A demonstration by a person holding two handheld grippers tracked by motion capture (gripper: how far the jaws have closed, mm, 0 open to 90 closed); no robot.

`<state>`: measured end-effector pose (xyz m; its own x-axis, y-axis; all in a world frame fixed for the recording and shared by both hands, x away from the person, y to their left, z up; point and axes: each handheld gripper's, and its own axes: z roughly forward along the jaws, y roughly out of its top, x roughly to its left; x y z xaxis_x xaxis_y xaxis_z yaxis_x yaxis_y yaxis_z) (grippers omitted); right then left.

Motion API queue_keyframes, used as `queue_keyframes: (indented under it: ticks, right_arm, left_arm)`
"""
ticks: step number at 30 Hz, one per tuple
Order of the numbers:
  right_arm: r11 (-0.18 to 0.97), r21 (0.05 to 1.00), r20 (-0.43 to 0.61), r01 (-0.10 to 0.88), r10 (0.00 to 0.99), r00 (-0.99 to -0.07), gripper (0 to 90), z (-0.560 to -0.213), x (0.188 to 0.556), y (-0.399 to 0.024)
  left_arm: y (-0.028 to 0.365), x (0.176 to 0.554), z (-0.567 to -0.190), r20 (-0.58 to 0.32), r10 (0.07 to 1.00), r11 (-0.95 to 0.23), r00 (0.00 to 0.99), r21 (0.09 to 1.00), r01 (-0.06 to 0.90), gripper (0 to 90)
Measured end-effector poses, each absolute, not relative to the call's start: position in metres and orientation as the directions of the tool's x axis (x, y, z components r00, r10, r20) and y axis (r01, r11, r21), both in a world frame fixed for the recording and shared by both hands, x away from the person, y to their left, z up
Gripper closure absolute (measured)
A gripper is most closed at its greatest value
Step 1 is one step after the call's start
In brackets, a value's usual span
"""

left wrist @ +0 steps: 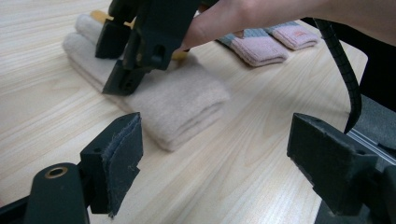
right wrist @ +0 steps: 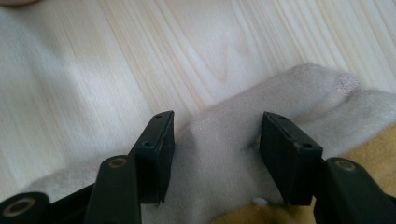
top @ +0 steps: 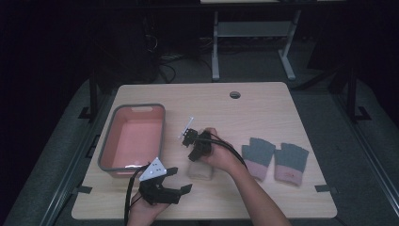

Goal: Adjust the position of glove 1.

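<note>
A folded beige knitted cloth [top: 201, 170] [left wrist: 187, 98] [right wrist: 303, 88] with a yellow part [right wrist: 369, 144] lies on the wooden table near its front middle. My right gripper [top: 192, 143] [left wrist: 116, 60] [right wrist: 217, 126] points down onto its far end. The jaws stand open and straddle a ridge of the fabric, and the pads do not squeeze it. My left gripper [top: 179, 180] [left wrist: 219, 140] hovers low at the front left, open and empty, aimed at the cloth's near end from a short way off.
A pink bin with a grey rim [top: 106, 146] stands at the left, nothing visible in it. Two grey and pink fingerless gloves [top: 258, 153] [top: 291, 162] [left wrist: 259, 46] lie side by side at the right. A cable hole [top: 235, 94] sits near the far edge.
</note>
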<state>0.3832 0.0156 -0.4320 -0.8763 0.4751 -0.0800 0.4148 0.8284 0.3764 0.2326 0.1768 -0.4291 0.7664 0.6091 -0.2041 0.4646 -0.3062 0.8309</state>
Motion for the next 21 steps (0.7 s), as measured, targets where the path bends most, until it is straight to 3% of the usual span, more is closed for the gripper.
queue_keyframes:
  ticks: [13, 21]
  right_arm:
    - [0.811, 0.373, -0.057, 0.451, 0.505, -0.861, 43.3, -0.431, 0.381, -0.006]
    - [0.772, 0.414, 0.004, 0.482, 0.528, -0.849, 37.1, -0.421, 0.379, -0.016]
  left_arm:
    - [0.173, 0.232, -0.431, -0.208, 0.604, -0.314, 0.769, 0.825, 0.470, 18.4]
    - [0.172, 0.236, -0.431, -0.235, 0.606, -0.297, 0.760, 0.819, 0.490, 18.4]
